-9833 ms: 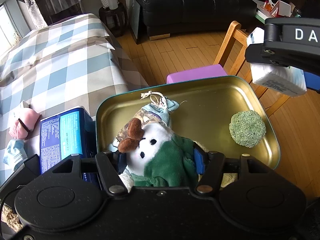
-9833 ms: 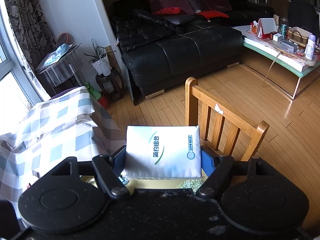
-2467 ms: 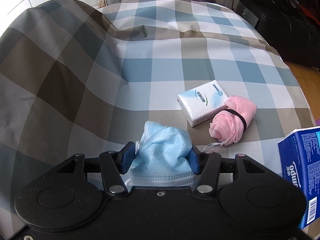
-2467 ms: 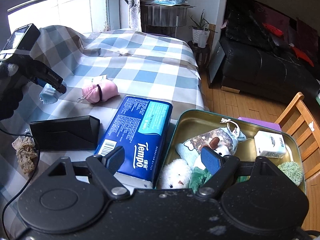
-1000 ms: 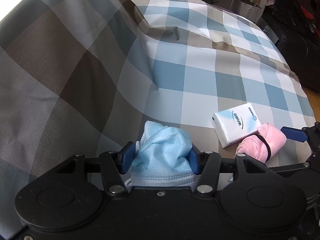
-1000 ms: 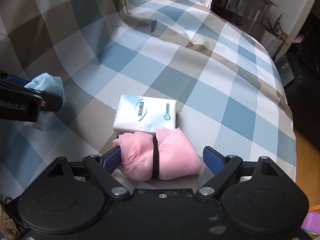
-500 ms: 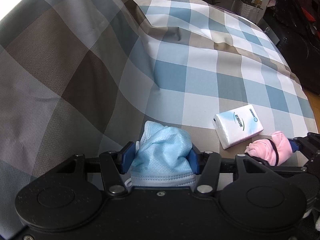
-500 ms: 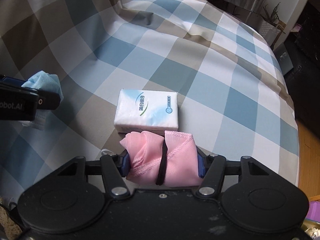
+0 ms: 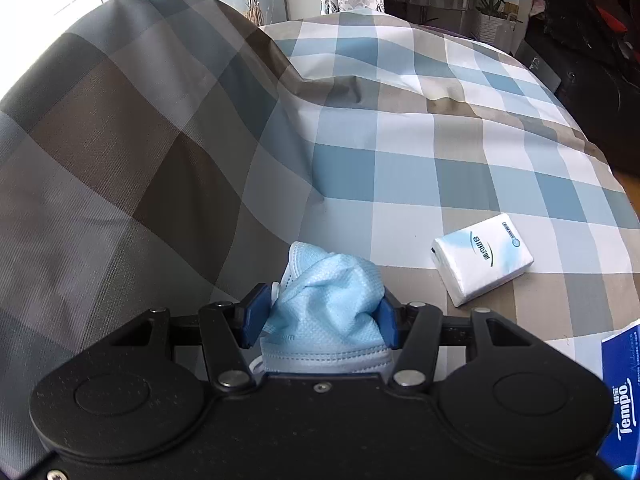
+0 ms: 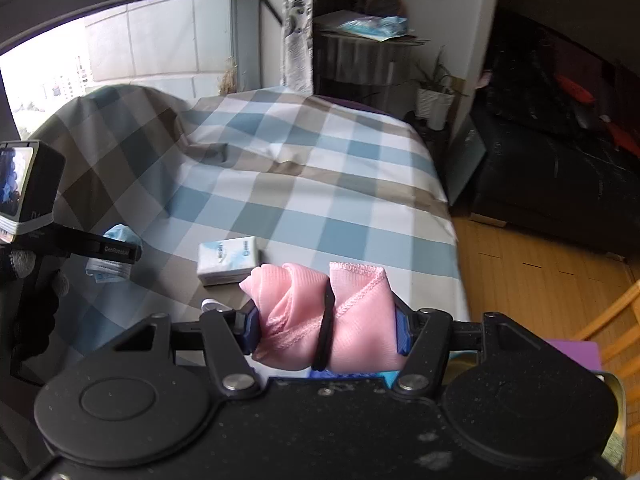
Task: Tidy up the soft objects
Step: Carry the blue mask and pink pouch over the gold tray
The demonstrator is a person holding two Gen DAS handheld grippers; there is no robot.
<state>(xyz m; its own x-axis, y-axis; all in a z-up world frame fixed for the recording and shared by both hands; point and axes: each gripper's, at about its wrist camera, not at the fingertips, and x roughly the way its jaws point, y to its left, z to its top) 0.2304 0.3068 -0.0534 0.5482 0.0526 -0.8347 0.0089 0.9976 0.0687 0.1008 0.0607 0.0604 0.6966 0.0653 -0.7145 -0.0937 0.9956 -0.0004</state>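
My left gripper (image 9: 320, 318) is shut on a crumpled light-blue face mask (image 9: 326, 308), held just above the checked bedspread (image 9: 420, 168). My right gripper (image 10: 326, 330) is shut on a rolled pink cloth (image 10: 352, 316) bound by a black band, lifted off the bed. A white tissue pack (image 9: 482, 258) lies on the bedspread to the right of the mask; the right wrist view shows the tissue pack (image 10: 228, 260) just beyond the pink cloth. The left gripper (image 10: 116, 252) with the mask shows at the left edge of that view, held by a gloved hand.
A blue Tempo tissue box (image 9: 622, 396) sits at the bed's right edge. A gold tin's rim (image 10: 614, 396) and a purple block (image 10: 576, 350) show at the lower right, beside a wooden chair (image 10: 616, 320). A black sofa (image 10: 560, 168) stands across the wooden floor.
My right gripper closed on the pink cloth, then lifted it off the bed and drew back to the right. The left gripper kept its grip on the mask and stayed nearly still.
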